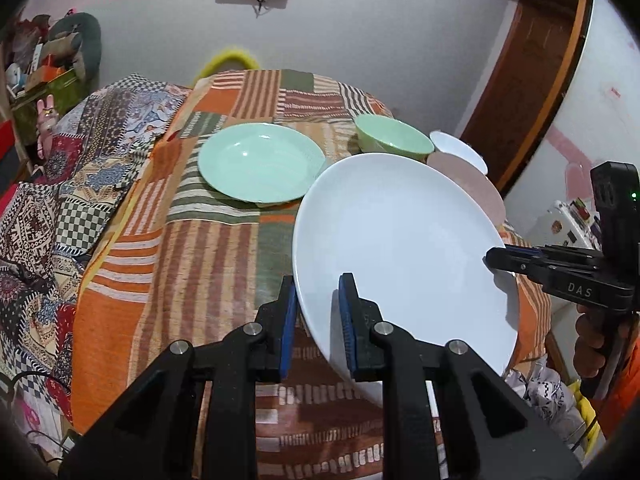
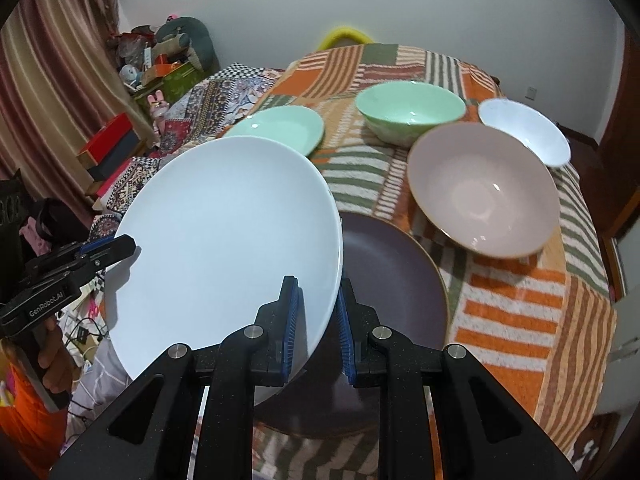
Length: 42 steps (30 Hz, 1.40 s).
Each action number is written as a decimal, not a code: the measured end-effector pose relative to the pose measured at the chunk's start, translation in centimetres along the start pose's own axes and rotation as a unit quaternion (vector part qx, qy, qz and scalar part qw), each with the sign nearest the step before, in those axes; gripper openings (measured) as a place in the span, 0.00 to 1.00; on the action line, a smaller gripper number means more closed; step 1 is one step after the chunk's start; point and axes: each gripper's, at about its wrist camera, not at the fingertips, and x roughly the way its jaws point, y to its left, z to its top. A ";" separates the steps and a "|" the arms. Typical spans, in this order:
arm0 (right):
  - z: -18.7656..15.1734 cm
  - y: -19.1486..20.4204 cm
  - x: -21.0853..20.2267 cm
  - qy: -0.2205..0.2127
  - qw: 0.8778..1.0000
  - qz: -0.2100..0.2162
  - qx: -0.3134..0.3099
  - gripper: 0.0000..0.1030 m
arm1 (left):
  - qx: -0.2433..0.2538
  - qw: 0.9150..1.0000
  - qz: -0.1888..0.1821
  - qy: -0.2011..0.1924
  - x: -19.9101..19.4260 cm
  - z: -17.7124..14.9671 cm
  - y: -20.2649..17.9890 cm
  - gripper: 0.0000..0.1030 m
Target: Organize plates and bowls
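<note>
A large white plate (image 1: 404,240) (image 2: 228,240) is held tilted above the table, with both grippers on its rim. My left gripper (image 1: 318,320) is shut on its left edge; it shows in the right wrist view (image 2: 120,246). My right gripper (image 2: 318,320) is shut on its right edge; it shows in the left wrist view (image 1: 496,260). A dark purple plate (image 2: 392,280) lies under it. A pink bowl (image 2: 484,192), green bowl (image 2: 408,112), small white bowl (image 2: 524,130) and green plate (image 1: 260,162) sit on the table.
The round table has a patchwork orange-striped cloth (image 1: 192,264). A patterned quilt (image 1: 60,184) lies to the left. Cluttered shelves (image 2: 160,68) and a curtain (image 2: 44,92) stand at the far left, a wooden door frame (image 1: 532,60) at the right.
</note>
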 end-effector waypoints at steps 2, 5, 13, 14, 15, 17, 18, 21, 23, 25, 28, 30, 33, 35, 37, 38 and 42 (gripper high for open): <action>-0.5 -0.4 0.1 0.003 1.000 -0.001 0.007 0.17 | 0.003 1.000 -0.001 0.007 0.5 -0.1 -0.3 0.19; -1.0 -0.9 0.2 0.008 1.000 -0.002 0.015 0.17 | 0.004 1.000 -0.003 0.018 1.4 -0.3 -0.6 0.19; -2.5 -2.3 0.4 0.010 0.999 -0.006 0.036 0.17 | 0.017 0.999 0.003 0.051 4.1 -0.7 -1.6 0.19; -2.6 -2.4 0.4 0.010 0.999 -0.007 0.039 0.17 | 0.019 0.998 0.003 0.056 4.5 -0.7 -1.8 0.19; -2.7 -2.6 0.4 0.010 0.999 -0.007 0.042 0.17 | 0.020 0.998 0.003 0.058 4.7 -0.8 -2.0 0.19; -2.8 -2.9 0.3 0.008 0.999 -0.008 0.048 0.17 | 0.019 0.998 0.001 0.062 5.1 -0.8 -2.2 0.19; -2.9 -3.1 0.2 0.008 0.999 -0.009 0.050 0.17 | 0.018 0.998 -0.001 0.064 5.3 -0.8 -2.4 0.19; -3.2 -3.8 0.3 0.009 0.998 -0.008 0.057 0.17 | 0.022 0.998 0.001 0.065 5.8 -0.6 -2.8 0.19; -3.4 -4.1 0.2 0.010 0.998 -0.009 0.061 0.17 | 0.024 0.997 0.002 0.067 6.2 -0.5 -3.1 0.19; -3.5 -4.4 0.3 0.010 0.998 -0.009 0.066 0.17 | 0.025 0.997 0.001 0.071 6.5 -0.4 -3.2 0.19; -3.6 -4.8 0.3 0.010 0.997 -0.009 0.072 0.17 | 0.030 0.997 0.002 0.072 6.9 -0.3 -3.6 0.19; -3.7 -5.0 0.3 0.008 0.997 -0.011 0.079 0.17 | 0.035 0.997 0.002 0.072 7.2 -0.3 -3.9 0.19; -3.8 -5.5 0.5 0.011 0.996 -0.014 0.089 0.17 | 0.041 0.996 0.002 0.076 7.7 -0.2 -4.2 0.20; -3.9 -5.7 0.6 0.012 0.995 -0.014 0.093 0.17 | 0.040 0.996 0.002 0.078 8.1 -0.2 -4.2 0.20; -3.9 -5.7 0.4 0.010 0.996 -0.015 0.091 0.17 | 0.038 0.996 0.001 0.079 8.3 -0.2 -4.2 0.20; -3.8 -5.7 0.4 0.009 0.996 -0.017 0.089 0.17 | 0.039 0.996 0.001 0.079 8.4 -0.2 -4.3 0.20; -3.6 -5.7 0.5 0.006 0.996 -0.024 0.083 0.17 | 0.044 0.996 0.001 0.081 8.8 -0.2 -4.6 0.21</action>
